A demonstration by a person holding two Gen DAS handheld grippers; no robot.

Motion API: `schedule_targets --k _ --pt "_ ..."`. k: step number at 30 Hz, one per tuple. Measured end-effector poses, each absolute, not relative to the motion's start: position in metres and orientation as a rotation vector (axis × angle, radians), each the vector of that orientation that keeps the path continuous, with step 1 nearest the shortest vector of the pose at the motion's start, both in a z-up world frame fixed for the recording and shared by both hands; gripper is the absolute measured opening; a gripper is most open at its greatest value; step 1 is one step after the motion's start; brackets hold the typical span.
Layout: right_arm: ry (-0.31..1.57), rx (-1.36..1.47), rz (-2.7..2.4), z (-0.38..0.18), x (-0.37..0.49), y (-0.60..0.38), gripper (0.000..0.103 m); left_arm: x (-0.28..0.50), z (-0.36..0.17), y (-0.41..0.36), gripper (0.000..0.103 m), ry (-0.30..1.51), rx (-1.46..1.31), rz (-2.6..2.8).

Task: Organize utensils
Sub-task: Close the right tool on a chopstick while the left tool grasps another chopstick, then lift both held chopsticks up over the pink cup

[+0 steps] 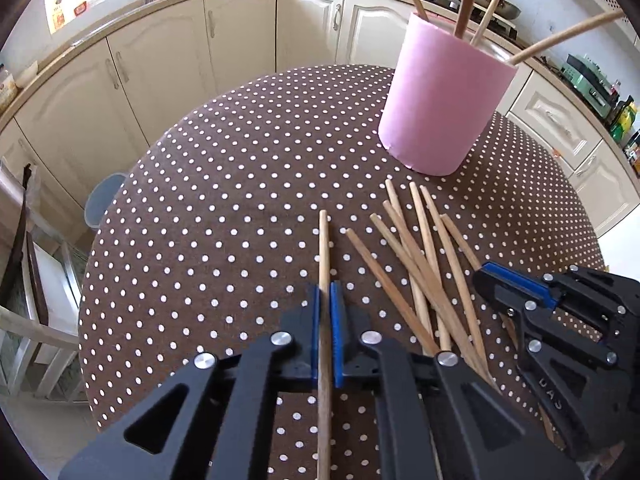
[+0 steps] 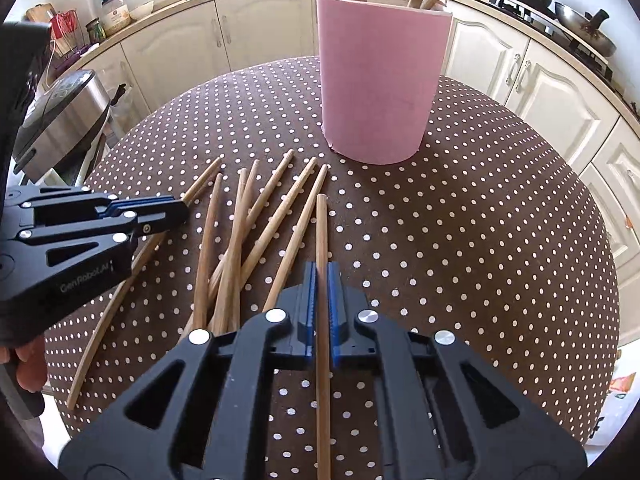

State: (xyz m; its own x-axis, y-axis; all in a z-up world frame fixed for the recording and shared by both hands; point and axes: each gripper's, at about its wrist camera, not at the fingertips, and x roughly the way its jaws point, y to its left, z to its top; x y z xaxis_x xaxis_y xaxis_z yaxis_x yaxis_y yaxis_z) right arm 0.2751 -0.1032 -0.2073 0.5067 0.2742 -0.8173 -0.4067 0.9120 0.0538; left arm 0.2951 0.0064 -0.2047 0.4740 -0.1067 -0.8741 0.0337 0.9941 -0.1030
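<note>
A pink holder [image 1: 444, 100] [image 2: 380, 88] stands at the far side of the brown dotted tablecloth [image 1: 240, 160] with several wooden chopsticks upright in it. My left gripper [image 1: 327, 292] is shut on one chopstick [image 1: 324, 248], which points away along the fingers. Right of it lies a loose pile of chopsticks [image 1: 424, 264] [image 2: 248, 232]. My right gripper [image 2: 322, 272] is shut on another chopstick [image 2: 321, 228] at the pile's right edge. Each gripper shows in the other's view: the right gripper [image 1: 486, 276] beside the pile, the left gripper [image 2: 176, 212] holding its long chopstick [image 2: 120, 300].
Cream kitchen cabinets [image 1: 160, 60] curve around behind the round table. A chair [image 1: 24, 280] and a grey bin [image 1: 104, 200] stand past the table's left edge. A rice cooker [image 2: 64, 116] sits at the left, a stove with pans [image 2: 560, 0] at the back right.
</note>
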Motion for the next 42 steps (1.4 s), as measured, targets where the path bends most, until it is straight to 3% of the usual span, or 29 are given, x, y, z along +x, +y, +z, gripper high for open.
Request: schedule_targets --k 25,42 --pt "0.629 0.057 0.475 -0.081 0.208 -0.15 0.006 0.207 -0.062 -0.002 0.006 0.743 -0.079 -0.225" --pt "0.471 0.077 0.458 -0.036 0.196 -0.164 0.006 0.209 -0.004 -0.019 0.006 0.593 -0.083 -0.286"
